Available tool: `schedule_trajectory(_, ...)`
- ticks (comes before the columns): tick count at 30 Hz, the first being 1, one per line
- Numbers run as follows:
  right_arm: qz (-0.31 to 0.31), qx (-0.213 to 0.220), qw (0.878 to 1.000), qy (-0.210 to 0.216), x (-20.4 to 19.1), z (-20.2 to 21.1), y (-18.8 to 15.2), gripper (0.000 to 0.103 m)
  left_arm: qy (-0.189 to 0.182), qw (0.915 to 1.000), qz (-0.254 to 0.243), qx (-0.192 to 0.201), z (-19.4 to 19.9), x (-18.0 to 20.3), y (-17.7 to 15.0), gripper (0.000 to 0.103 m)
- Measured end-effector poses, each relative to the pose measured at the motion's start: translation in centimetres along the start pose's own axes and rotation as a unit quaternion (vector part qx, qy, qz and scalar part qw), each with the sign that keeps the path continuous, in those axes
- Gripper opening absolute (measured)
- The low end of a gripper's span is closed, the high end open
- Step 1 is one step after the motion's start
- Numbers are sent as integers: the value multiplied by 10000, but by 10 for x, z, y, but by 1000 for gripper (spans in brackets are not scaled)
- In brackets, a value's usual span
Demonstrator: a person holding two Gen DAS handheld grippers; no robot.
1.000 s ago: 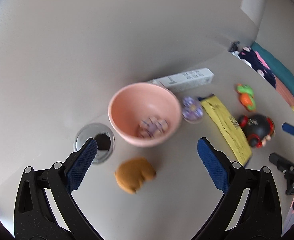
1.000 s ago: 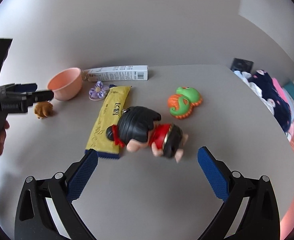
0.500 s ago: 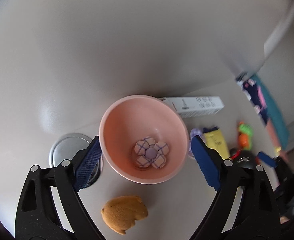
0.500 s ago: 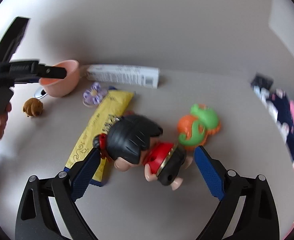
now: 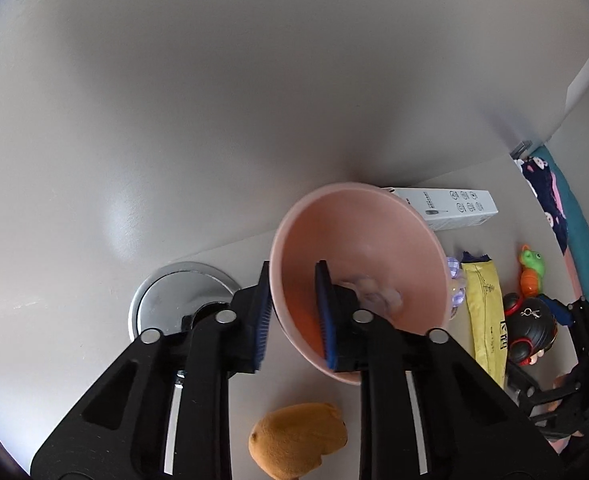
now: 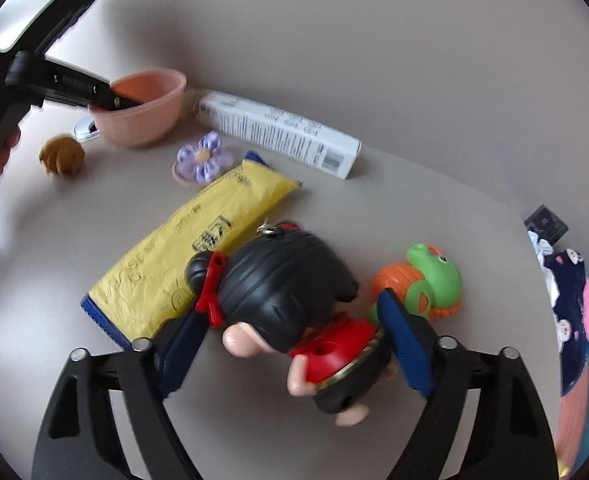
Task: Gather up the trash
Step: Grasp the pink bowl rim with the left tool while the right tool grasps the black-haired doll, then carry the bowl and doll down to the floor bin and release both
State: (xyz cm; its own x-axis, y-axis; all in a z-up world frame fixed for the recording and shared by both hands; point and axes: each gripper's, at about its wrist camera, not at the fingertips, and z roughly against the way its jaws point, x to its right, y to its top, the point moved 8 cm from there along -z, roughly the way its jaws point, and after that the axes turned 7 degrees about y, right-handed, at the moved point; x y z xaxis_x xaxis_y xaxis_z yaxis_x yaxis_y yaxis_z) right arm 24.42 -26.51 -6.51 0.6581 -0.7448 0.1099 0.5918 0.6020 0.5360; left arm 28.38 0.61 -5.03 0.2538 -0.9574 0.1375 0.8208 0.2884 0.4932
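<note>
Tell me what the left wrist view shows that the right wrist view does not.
Only the left wrist view: the fabric flower inside the pink bowl, and the left gripper shut on its rim.

Only the right wrist view: the right gripper around the doll, its jaws just closing.

Both: bowl, yellow packet, white box, brown plush.

Pale pink bowl (image 5: 358,240), white box (image 6: 278,134) with black print and a barcode, bright yellow packet (image 6: 190,252) with a blue edge. Lilac flower (image 6: 202,158) with a yellow middle, tan plush (image 6: 61,155), green-and-orange toy (image 6: 426,286), black-haired doll (image 6: 290,292) in red. Worktop's (image 6: 414,208) plain grey.
</note>
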Motion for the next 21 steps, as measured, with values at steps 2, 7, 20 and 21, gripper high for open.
schedule_trajectory(2, -237, 14, 9997, 95, 3, -1, 0, 74, 67, 9998, -149, 67, -1, 2, -1, 18)
schedule_trajectory(7, -1098, 89, 9939, 64, 13, 2, -7, 73, 103, 9991, -320, 248, 1, 7, -1, 16)
schedule_trajectory(20, -2551, 755, 9631, 414, 5, 53, -32, 58, -403, 9946, -711, 637, 58, 30, -34, 12)
schedule_trajectory(21, -2600, 813, 9613, 407, 4, 59, -35, 57, -445, 9936, -789, 674, 66, 31, -40, 12)
